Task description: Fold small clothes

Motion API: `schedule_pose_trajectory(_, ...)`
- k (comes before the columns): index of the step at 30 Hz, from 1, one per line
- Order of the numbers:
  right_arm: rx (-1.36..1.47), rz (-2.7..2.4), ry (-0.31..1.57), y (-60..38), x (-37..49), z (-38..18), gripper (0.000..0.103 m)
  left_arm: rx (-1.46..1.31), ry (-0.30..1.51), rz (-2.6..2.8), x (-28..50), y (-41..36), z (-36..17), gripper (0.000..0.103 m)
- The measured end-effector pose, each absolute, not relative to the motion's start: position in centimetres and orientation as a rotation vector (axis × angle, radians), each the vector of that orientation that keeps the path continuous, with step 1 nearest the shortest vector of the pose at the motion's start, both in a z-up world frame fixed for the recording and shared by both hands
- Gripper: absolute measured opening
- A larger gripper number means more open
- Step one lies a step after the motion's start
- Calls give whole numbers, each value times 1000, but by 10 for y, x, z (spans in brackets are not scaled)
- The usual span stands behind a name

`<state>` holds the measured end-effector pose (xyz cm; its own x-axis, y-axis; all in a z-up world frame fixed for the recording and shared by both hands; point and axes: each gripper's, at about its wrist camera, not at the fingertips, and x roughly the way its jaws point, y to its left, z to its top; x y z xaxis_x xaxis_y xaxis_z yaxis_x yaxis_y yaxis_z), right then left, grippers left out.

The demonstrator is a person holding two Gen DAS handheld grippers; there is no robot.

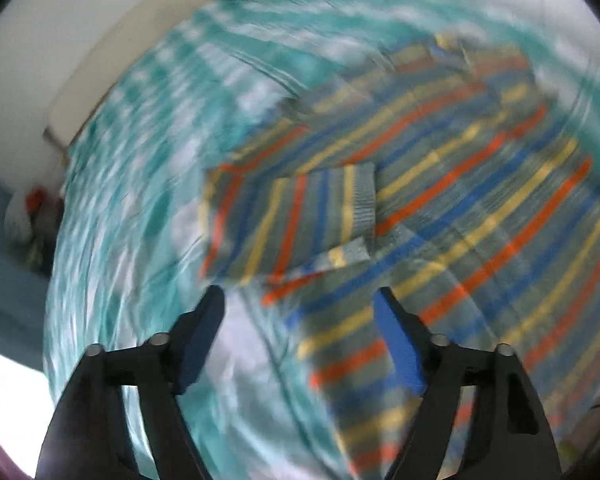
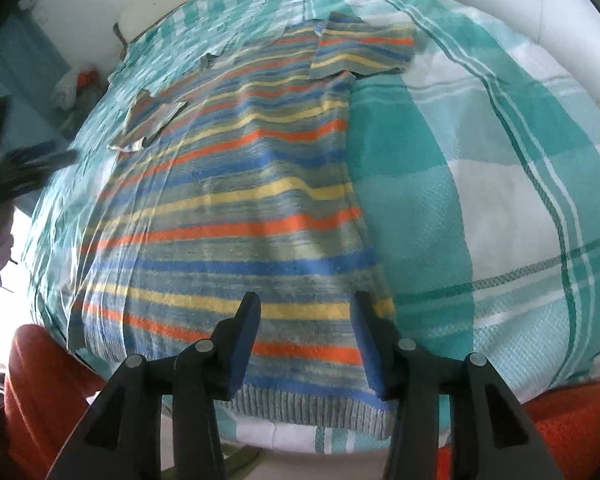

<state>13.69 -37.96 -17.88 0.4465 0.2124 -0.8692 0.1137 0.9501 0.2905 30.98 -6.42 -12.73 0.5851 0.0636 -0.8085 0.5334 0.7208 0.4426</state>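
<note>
A teal-and-white checked cloth point(image 2: 480, 184) covers the whole work surface; its edges run out of frame. On it the striped sweater point(image 2: 236, 208) lies flat, hem at six o'clock, one sleeve point(image 2: 364, 50) folded across at twelve o'clock, the other sleeve point(image 1: 300, 216) heavily smeared by motion blur in the left view. The right gripper point(image 2: 306, 300) hangs over the hem, jaws spread, nothing between them. The left gripper point(image 1: 300, 292) is spread and empty too. Red fabric point(image 2: 44, 384) at seven o'clock is cut off.
</note>
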Motion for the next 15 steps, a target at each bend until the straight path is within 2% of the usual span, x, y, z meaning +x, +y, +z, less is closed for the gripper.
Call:
schedule_pose_trajectory(3, 360, 58, 1117, -386, 126, -183, 47, 807, 961, -293, 341, -72, -162, 59)
schedule_pose_trajectory(8, 410, 53, 1116, -395, 124, -187, 47, 748, 985, -350, 360, -70, -178, 19)
schedule_pose_trajectory(12, 411, 44, 1112, -395, 127, -187, 47, 809, 909, -394, 344, -76, -183, 19)
schedule_pose_trajectory(15, 413, 35, 1103, -394, 130, -185, 47, 867, 869, -403, 335, -76, -188, 31)
